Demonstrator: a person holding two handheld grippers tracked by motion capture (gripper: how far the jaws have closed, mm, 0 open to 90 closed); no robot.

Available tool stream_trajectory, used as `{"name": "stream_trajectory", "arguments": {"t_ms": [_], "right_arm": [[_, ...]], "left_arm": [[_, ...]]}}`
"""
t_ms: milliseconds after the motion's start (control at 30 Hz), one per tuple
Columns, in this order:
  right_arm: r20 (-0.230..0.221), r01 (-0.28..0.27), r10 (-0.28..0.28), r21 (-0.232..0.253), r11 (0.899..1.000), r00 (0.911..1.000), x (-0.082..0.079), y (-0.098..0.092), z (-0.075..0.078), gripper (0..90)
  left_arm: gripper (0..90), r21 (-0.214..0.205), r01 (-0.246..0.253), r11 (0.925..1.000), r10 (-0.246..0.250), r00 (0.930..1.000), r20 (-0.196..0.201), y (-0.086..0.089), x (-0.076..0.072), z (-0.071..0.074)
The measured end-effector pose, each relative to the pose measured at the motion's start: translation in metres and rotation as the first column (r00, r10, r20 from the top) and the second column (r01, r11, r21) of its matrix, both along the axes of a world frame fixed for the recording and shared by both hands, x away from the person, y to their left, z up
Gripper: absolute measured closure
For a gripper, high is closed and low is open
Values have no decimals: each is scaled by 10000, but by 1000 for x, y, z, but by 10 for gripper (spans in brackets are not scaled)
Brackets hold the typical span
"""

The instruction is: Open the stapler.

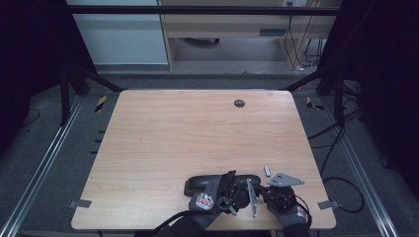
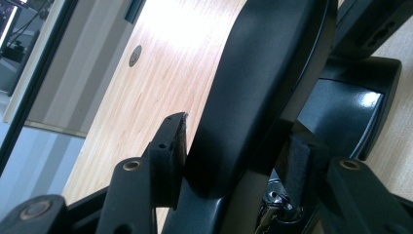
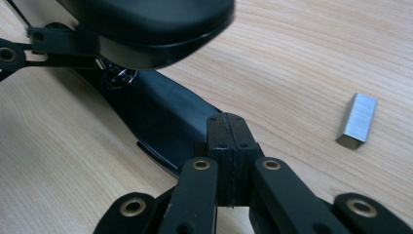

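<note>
Light wooden table [image 1: 163,148]; black stapler [image 3: 160,117] lying just beyond the shut fingertips [image 3: 228,127], staple block [image 3: 357,121] beside.

— Any room to move on that pale wooden table [image 1: 163,143]?

— Plenty across the left and far parts. The near right corner is crowded: a black stapler [image 1: 205,182], with a small silver block of staples [image 1: 267,171] just beyond.
</note>
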State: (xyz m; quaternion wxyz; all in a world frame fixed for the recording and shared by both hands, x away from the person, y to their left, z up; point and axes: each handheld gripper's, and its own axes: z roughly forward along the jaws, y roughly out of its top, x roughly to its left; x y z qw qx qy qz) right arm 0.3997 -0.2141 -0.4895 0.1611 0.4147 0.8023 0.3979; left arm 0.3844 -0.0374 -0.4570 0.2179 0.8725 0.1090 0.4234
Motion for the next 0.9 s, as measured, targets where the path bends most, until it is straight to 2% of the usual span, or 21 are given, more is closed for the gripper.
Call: {"name": "stream_trajectory", "arguments": {"t_ms": [233,300,900], "right_arm": [[-75,-116,116,33,9999,9999,1,2,-2,900],[-292,-81,82,46,10000,9995,1,4,-2,900],[-205,-236,237,59,9997,9995,3,5,-5,900]], "left_arm": [[490,-17,-33,10000,33,10000,37,0,0,0],[490,-15,-44,10000,44,10000,38,0,0,0],[489,-85,-36,10000,37,9999,113,1,-1,-1]]}}
